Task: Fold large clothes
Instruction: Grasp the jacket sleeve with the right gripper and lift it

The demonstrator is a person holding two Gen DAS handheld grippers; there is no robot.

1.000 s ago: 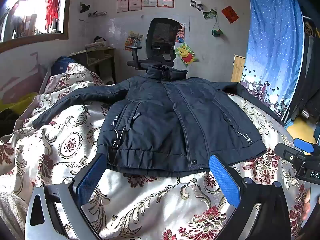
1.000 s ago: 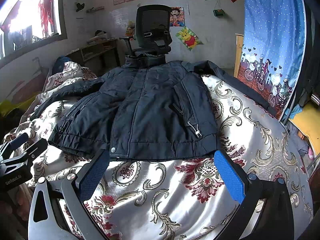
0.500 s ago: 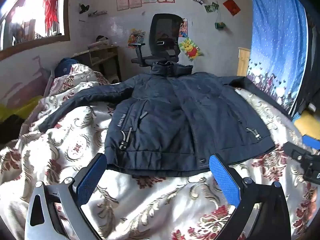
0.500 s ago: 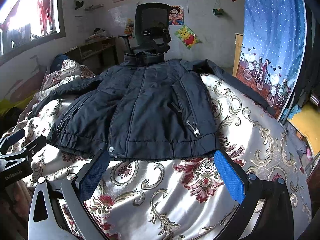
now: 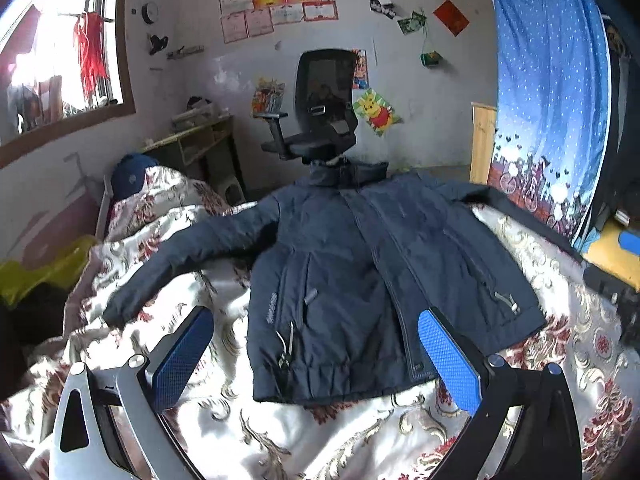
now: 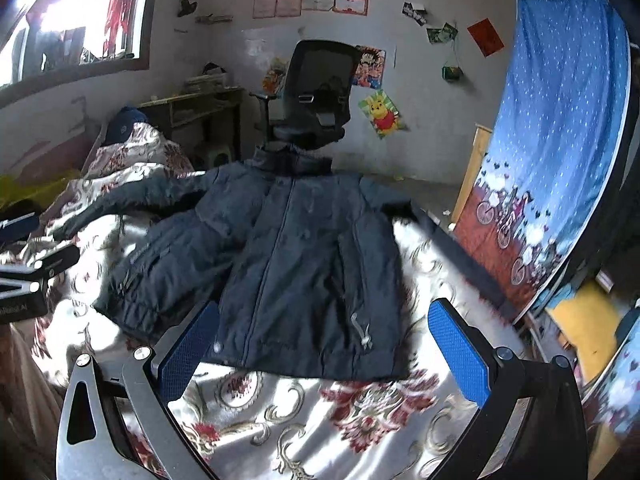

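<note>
A dark navy padded jacket (image 5: 360, 256) lies front up and zipped on the bed, collar at the far end, both sleeves spread out to the sides. It also shows in the right wrist view (image 6: 296, 264). My left gripper (image 5: 316, 356) is open and empty, held above the jacket's hem. My right gripper (image 6: 324, 344) is open and empty, above the hem's right part. The right sleeve (image 6: 452, 256) runs along the bed's right edge.
The bed has a white floral quilt (image 5: 320, 436). A black office chair (image 5: 324, 108) stands behind the collar. A blue curtain (image 5: 548, 92) hangs at the right. A desk (image 5: 196, 140) and a window (image 5: 64, 64) are at the left.
Both grippers have risen and moved forward, so the jacket's hem now sits between the fingers in each view. The jacket itself has not moved.
</note>
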